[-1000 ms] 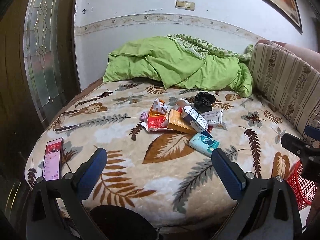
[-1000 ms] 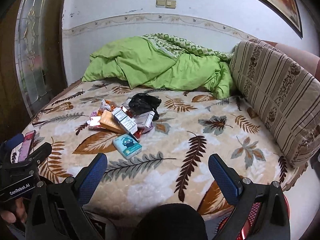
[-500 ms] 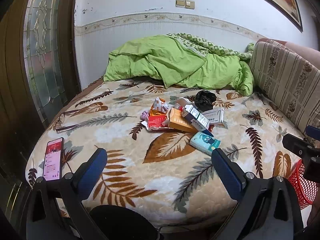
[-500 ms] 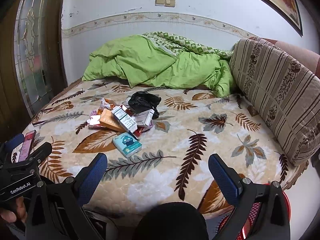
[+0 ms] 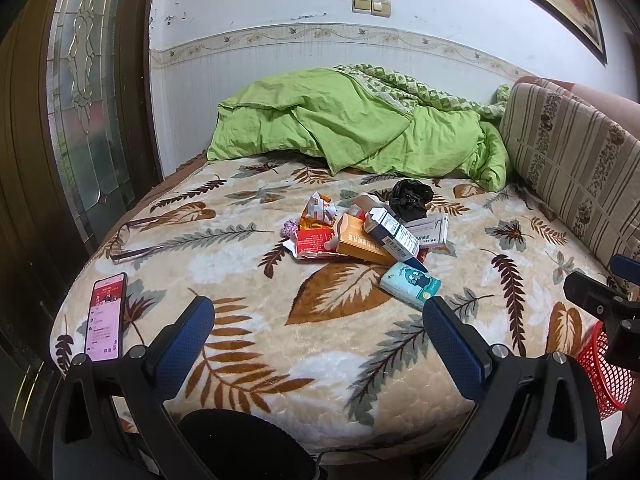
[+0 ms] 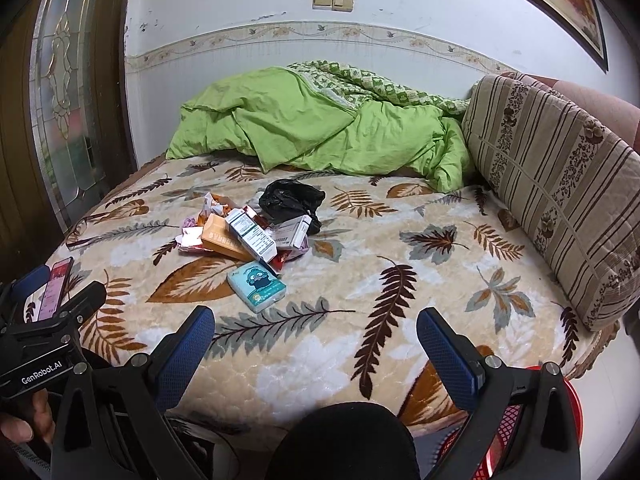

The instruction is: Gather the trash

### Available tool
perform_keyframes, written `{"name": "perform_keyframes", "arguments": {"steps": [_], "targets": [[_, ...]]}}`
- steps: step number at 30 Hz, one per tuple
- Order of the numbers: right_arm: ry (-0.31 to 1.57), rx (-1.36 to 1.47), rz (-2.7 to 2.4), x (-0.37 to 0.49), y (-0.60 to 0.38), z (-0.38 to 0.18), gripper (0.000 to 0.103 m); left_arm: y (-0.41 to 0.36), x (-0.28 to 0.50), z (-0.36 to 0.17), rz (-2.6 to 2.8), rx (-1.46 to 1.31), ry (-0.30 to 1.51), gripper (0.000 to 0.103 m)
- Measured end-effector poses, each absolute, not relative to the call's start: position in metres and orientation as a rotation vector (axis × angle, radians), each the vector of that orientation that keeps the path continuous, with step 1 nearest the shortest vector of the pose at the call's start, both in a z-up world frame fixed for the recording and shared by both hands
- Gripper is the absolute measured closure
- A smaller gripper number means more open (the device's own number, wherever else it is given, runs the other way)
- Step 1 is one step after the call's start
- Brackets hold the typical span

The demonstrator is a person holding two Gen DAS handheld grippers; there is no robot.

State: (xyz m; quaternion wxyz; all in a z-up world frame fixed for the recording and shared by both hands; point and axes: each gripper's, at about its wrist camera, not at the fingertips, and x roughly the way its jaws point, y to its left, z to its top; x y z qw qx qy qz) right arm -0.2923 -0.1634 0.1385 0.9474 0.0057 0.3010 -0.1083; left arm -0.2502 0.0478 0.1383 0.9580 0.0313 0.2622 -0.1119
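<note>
Trash heaped mid-bed, both grippers poised at the near edge with nothing held.

Left gripper (image 5: 318, 320) and right gripper (image 6: 316, 330) spread wide, empty, above the leaf-print blanket (image 6: 400, 248). Boxes and wrappers (image 5: 360, 236) piled at 12 o'clock from the left gripper, 11 o'clock from the right; teal tissue pack (image 6: 257, 286) nearest, black bag (image 6: 290, 200) behind. Phone (image 5: 105, 318) at 9 o'clock, red mesh basket (image 5: 600, 364) at 3 o'clock.
</note>
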Motion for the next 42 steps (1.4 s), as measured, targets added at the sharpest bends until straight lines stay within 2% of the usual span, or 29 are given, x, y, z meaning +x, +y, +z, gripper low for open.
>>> {"name": "perform_keyframes", "arguments": {"steps": [28,42], "targets": [[0.687,0.054,-0.149,-0.282,-0.169,0.121,0.001,0.051,-0.249,0.129,-0.223,0.047,0.584,0.000],[0.846,0.036,0.128,-0.206,-0.163,0.081,0.001,0.070,-0.189,0.134,-0.274,-0.005,0.709,0.000]]}}
